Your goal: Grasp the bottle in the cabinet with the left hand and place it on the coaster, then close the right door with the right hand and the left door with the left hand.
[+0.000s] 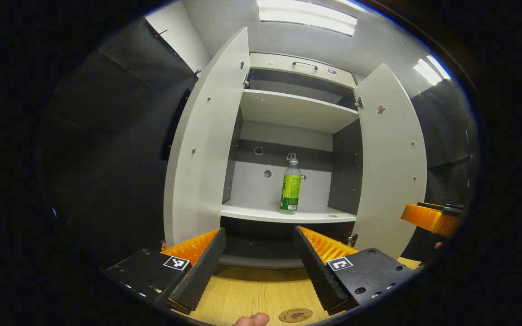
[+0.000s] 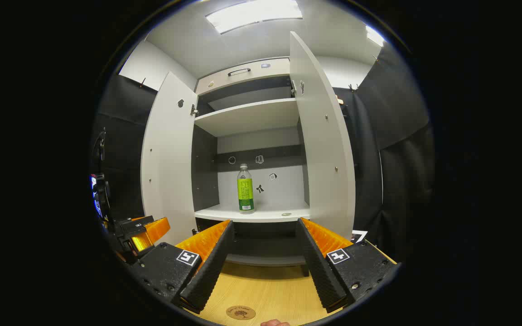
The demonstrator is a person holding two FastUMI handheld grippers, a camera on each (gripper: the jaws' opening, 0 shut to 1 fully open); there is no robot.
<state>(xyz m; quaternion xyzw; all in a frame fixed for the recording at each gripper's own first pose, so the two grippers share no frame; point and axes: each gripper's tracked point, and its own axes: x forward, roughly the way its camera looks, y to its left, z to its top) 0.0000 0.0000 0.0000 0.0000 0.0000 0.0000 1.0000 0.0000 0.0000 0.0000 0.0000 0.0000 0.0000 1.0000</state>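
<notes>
A clear bottle with a green label [image 1: 291, 184] [image 2: 245, 189] stands upright on the middle shelf of the white cabinet [image 1: 288, 213] [image 2: 261, 213]. Both doors are swung wide: the left door [image 1: 206, 145] [image 2: 166, 158] and the right door [image 1: 390, 154] [image 2: 322, 136]. A round wooden coaster [image 1: 295, 315] [image 2: 240, 312] lies on the wooden table in front. My left gripper [image 1: 259, 242] is open, well short of the shelf, the bottle framed above its gap. My right gripper [image 2: 264, 235] is open too, nothing between its fingers.
The wooden tabletop [image 1: 252, 290] [image 2: 265, 290] runs up to the cabinet's base. An upper shelf [image 1: 295, 108] and a top drawer with a handle [image 1: 305, 65] sit above. The other gripper shows at the left gripper view's right edge [image 1: 431, 217] and the right gripper view's left edge [image 2: 141, 231].
</notes>
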